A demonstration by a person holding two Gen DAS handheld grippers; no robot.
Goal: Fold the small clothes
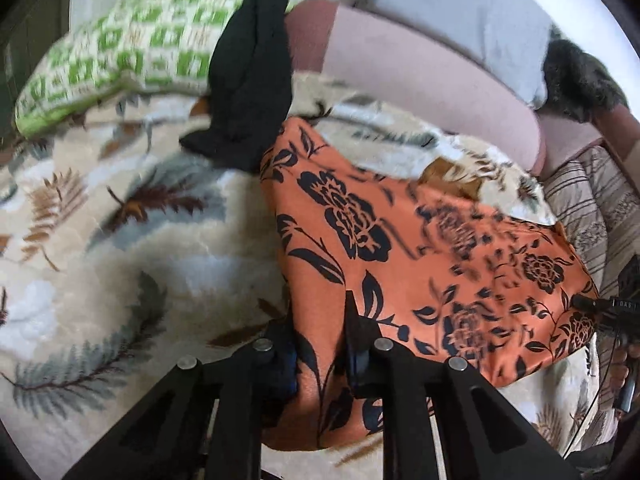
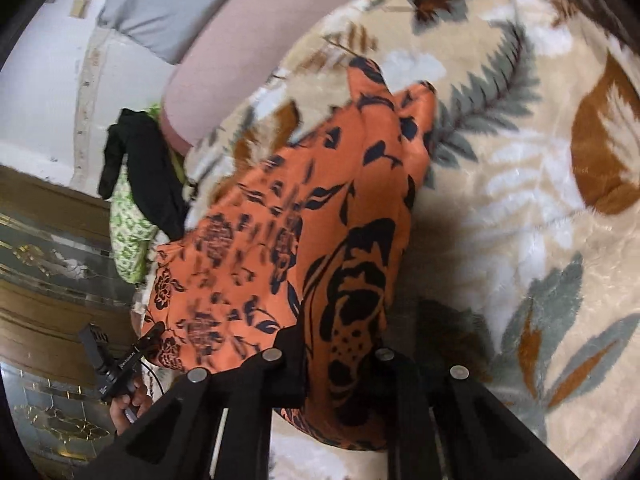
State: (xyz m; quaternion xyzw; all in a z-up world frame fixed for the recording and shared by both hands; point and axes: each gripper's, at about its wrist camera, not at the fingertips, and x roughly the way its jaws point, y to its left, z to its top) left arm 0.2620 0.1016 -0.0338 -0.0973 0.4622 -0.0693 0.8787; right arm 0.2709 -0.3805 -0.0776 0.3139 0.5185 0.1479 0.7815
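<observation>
An orange garment [image 1: 400, 248] printed with black flowers lies on a beige leaf-patterned fleece blanket [image 1: 120, 240]. My left gripper [image 1: 320, 340] is shut on the cloth's near edge, which bunches up between its black fingers. At the far right of the left wrist view, my right gripper [image 1: 596, 308] pinches another corner of the same cloth. In the right wrist view the orange garment [image 2: 280, 240] runs up from my right gripper [image 2: 344, 360], which is shut on a fold of it. My left gripper [image 2: 136, 352], held by a hand, grips the cloth's left corner there.
A black garment [image 1: 252, 72] is draped over a green-and-white patterned cloth [image 1: 120, 52] at the back. A pink bolster [image 1: 420, 76], a grey pillow [image 1: 460, 8] and a dark furry item [image 1: 580, 80] lie behind. A wooden cabinet [image 2: 44, 280] with glass stands beside the bed.
</observation>
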